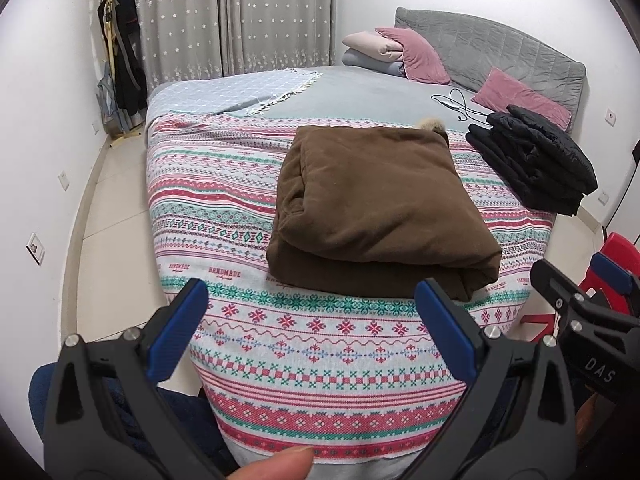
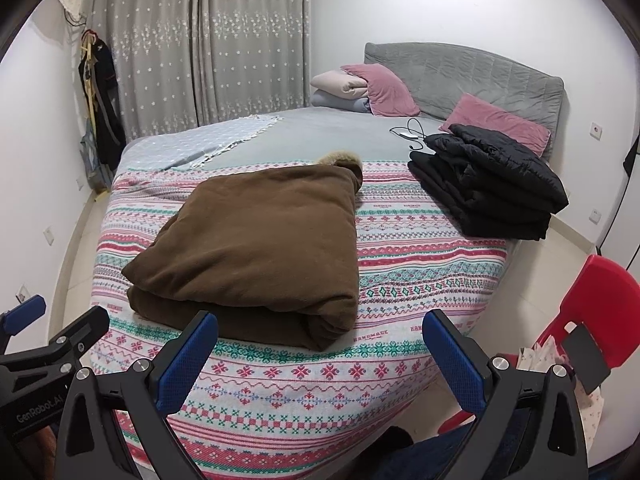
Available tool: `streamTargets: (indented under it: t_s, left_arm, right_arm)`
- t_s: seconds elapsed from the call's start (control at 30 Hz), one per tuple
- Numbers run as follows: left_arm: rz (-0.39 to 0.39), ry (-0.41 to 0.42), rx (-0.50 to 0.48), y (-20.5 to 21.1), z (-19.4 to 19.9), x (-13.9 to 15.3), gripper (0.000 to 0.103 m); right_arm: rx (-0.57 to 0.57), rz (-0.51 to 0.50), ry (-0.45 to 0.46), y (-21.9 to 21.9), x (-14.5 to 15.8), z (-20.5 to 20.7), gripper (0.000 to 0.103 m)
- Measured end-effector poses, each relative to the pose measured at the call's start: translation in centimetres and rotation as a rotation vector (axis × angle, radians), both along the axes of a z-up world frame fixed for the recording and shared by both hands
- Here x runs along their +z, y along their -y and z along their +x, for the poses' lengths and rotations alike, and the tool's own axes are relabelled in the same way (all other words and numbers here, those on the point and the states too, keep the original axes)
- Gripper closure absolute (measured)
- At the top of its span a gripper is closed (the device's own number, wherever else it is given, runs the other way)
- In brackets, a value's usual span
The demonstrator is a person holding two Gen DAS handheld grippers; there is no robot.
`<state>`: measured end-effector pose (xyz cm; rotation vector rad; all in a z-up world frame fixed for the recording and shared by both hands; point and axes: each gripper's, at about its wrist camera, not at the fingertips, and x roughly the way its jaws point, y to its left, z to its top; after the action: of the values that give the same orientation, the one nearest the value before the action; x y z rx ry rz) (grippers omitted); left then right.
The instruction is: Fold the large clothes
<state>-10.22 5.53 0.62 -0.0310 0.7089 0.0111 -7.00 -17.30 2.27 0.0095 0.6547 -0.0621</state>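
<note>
Showing both tools drawn back at the foot of the bed: your left gripper [image 1: 312,320] and right gripper [image 2: 320,354] each stand with fingers spread wide and nothing between them. The brown coat [image 1: 376,208] lies folded into a thick rectangular bundle on the patterned blanket [image 1: 224,208], at 12 o'clock from the left gripper and at about 11 o'clock from the right one, apart from both.

Judged from its bulk, the coat is padded, soft and fairly heavy; it will sag and unroll if lifted by one layer. Take hold, if you must move it, at the doubled near edge, one gripper at each near corner, pinching both layers together (the rounded fold at the near right corner looks the firmest bite).

Its long axis runs from the near edge toward the headboard [image 1: 500,52], slightly slanted to 1 o'clock in the left wrist view. The fur trim [image 2: 338,158] peeks out at the far end, so the collar or hood points away from you.

A stack of black garments [image 2: 488,184] sits at 2 o'clock near the right edge of the bed, well apart from the coat. The fold appears complete; whether a further fold is wanted cannot be told.
</note>
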Motion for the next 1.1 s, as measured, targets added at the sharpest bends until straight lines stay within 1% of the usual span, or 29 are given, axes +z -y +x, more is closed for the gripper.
streamTargets:
  t_s: [0.23,0.37,0.47,0.6,0.77,1.1]
  left_arm:
    - [0.003,-0.005,-0.002,-0.01,0.17,-0.17,0.0]
    - [0.017,-0.001,-0.009,0.16,0.12,-0.27,0.0]
    - [0.012,-0.005,-0.003,0.05,0.15,-0.33,0.0]
    - [0.016,0.003,0.011,-0.05,0.11,-0.17,0.0]
    - [0.023,0.008,0.005,0.21,0.07,-0.17,0.0]
    - [0.024,0.005,0.007,0.49,0.2,-0.34,0.0]
  right_arm:
    - [-0.001,-0.001,-0.003,0.09,-0.15,0.23,0.0]
    - [0.0,0.007,-0.005,0.06,-0.15,0.27,0.0]
    - [0.002,0.014,-0.001,0.03,-0.06,0.2,0.0]
    - [0.002,0.017,-0.006,-0.04,-0.13,0.26,0.0]
    - [0.007,0.026,-0.011,-0.07,-0.18,0.29,0.0]
    - [0.003,0.021,-0.015,-0.21,-0.35,0.31,0.0]
